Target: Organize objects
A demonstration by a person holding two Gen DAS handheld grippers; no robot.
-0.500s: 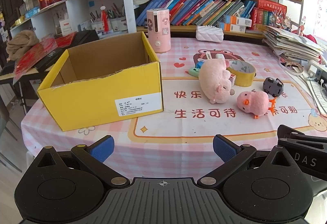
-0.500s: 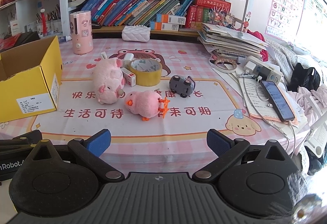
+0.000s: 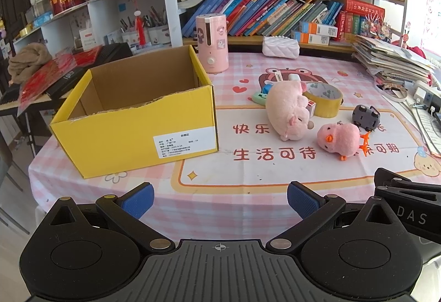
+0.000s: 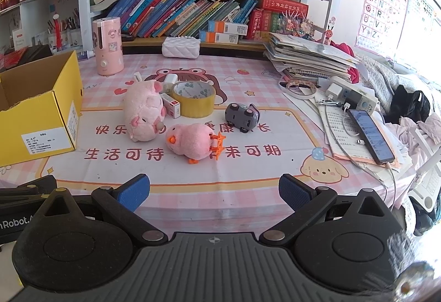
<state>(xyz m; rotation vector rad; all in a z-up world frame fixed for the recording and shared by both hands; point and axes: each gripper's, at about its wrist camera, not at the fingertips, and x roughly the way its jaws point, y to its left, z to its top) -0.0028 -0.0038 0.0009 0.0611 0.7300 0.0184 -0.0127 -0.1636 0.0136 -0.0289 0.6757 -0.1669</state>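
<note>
Beside yellow box (image 3: pixel 132 134), plush toys (image 3: pixel 289 112)

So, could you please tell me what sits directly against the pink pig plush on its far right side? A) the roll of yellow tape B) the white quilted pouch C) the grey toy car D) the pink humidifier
A: the roll of yellow tape lies right beside the pink pig plush, with a small white box wedged between them, while the other three things stand clearly apart.

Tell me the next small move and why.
Probably reach the right gripper forward to the pink chick. Both sets of jaws stand open and hold nothing, the yellow box looks empty, and the chick lies nearest, apart from the pig and the toy car.
</note>
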